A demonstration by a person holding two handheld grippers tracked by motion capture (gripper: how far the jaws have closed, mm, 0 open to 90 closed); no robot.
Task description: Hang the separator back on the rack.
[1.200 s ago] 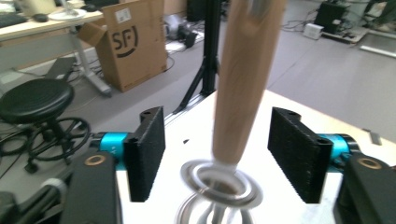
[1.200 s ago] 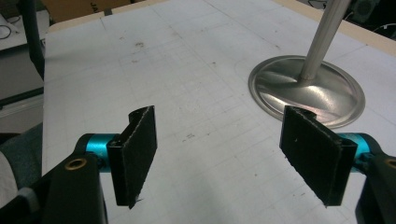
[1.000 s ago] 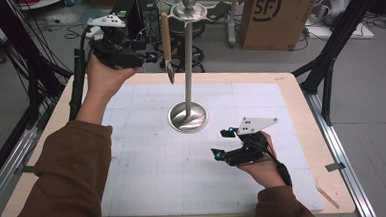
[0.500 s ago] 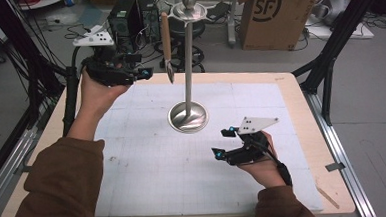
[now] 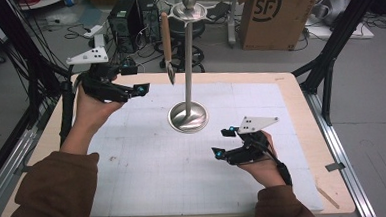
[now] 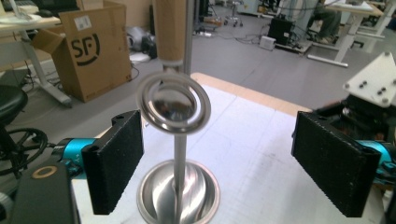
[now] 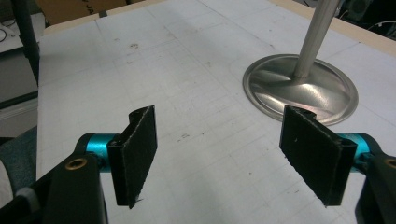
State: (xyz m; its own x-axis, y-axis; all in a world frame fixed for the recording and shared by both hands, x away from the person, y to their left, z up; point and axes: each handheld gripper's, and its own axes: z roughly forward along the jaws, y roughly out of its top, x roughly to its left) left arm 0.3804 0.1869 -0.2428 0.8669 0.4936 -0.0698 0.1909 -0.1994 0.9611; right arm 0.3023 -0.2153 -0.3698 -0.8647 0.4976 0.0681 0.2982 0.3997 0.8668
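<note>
A steel stand (image 5: 188, 63) with a round base (image 5: 187, 118) rises from the white mat. From its top arm hangs a utensil (image 5: 167, 46) with a wooden handle. In the left gripper view its ringed metal end (image 6: 173, 106) dangles just beyond my jaws, in front of the stand's pole (image 6: 180, 156). My left gripper (image 5: 135, 80) (image 6: 224, 144) hovers left of the utensil, apart from it. Its jaws have just been opening, and nothing is pressed between them. My right gripper (image 5: 222, 142) (image 7: 219, 140) rests low over the mat, right of the base (image 7: 301, 88), open and empty.
The mat (image 5: 149, 176) lies on a wooden table (image 5: 300, 93) with metal rails along both sides. Behind the table stand a cardboard box (image 5: 276, 14), a computer tower (image 5: 128, 16) and a stool. Black frame struts rise at the far corners.
My left hand has drawn down and leftward, away from the hanging utensil, and its jaws stand wider. The right hand and the stand have not moved.
</note>
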